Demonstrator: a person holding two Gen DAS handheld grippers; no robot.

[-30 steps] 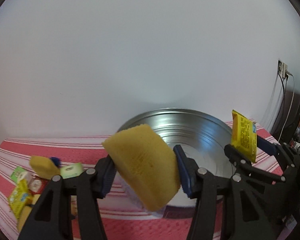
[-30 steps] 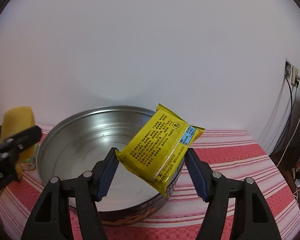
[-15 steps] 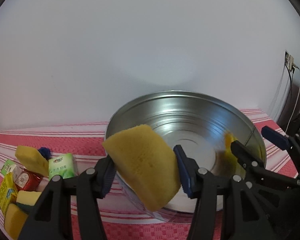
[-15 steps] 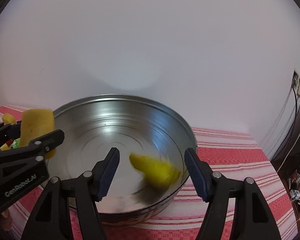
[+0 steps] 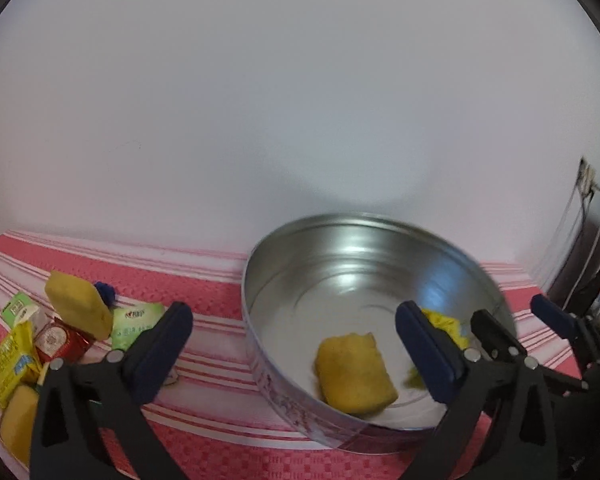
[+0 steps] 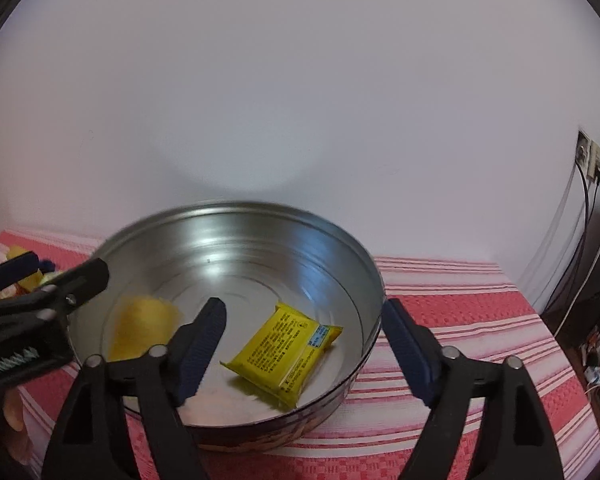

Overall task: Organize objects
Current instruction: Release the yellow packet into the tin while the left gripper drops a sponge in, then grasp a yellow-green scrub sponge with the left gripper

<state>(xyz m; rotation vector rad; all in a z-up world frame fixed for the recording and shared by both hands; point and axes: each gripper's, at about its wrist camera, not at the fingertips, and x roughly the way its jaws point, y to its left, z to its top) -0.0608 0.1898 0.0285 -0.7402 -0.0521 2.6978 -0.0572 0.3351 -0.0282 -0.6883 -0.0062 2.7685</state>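
Left gripper (image 5: 294, 354) and right gripper (image 6: 304, 346): jaws opening, nothing between them. Sponge (image 5: 354, 374) and packet (image 6: 286, 350) lie inside the tin (image 6: 236, 210); both look light, the sponge soft; pinch across flat faces.

A red cloth with white stripes (image 6: 452, 304) covered the table against a plain white wall (image 6: 300, 92). On the wall at far right sat a socket (image 6: 591, 158), with thin cables (image 6: 592, 240) hanging down.
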